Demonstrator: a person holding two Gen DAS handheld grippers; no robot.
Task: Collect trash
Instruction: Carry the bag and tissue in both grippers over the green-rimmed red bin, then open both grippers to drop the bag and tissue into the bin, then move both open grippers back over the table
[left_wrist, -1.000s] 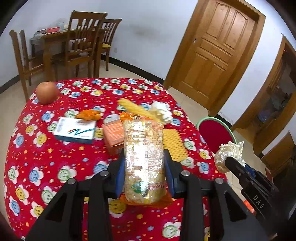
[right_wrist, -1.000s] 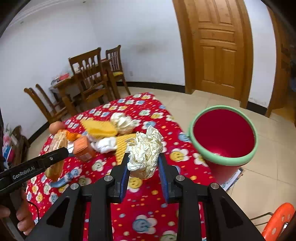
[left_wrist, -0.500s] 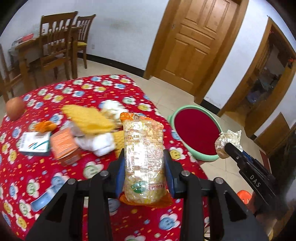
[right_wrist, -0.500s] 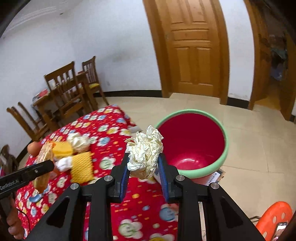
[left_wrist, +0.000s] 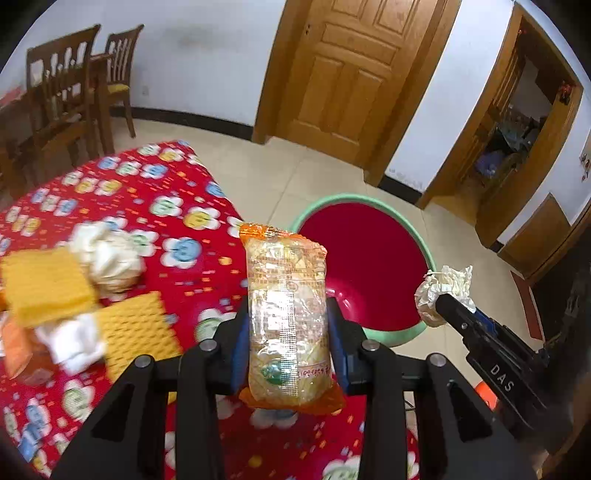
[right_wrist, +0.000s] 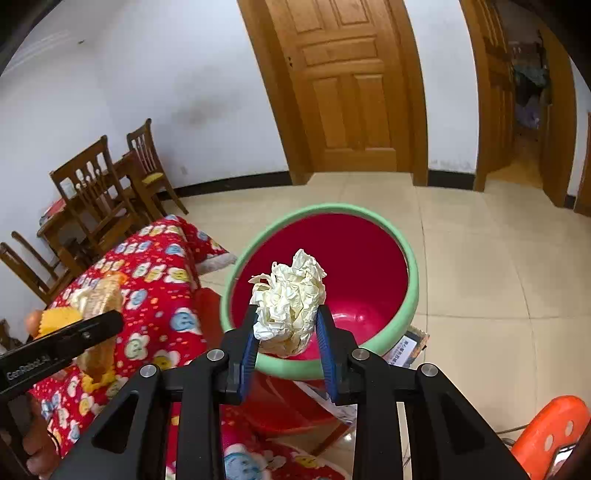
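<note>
My left gripper (left_wrist: 287, 341) is shut on a clear-and-orange snack packet (left_wrist: 286, 314), held above the table's right edge beside the red bin (left_wrist: 369, 273). My right gripper (right_wrist: 286, 339) is shut on a crumpled white paper ball (right_wrist: 288, 308), held over the near rim of the red bin with a green rim (right_wrist: 412, 280). In the left wrist view the right gripper (left_wrist: 443, 299) shows at the right with the paper ball (left_wrist: 445, 286). In the right wrist view the left gripper (right_wrist: 92, 328) shows at the left with the packet (right_wrist: 101, 325).
The table has a red flowered cloth (left_wrist: 155, 192). On it lie a crumpled paper wad (left_wrist: 107, 254), yellow sponges (left_wrist: 44, 288), a white tissue (left_wrist: 74, 343) and an orange box (left_wrist: 14, 347). Wooden chairs (right_wrist: 96, 199) stand at the back left. An orange stool (right_wrist: 550, 435) is at the lower right.
Both grippers have swung right, away from the table's middle toward the bin, still holding their items. The paper ball is now over the bin's near rim.
</note>
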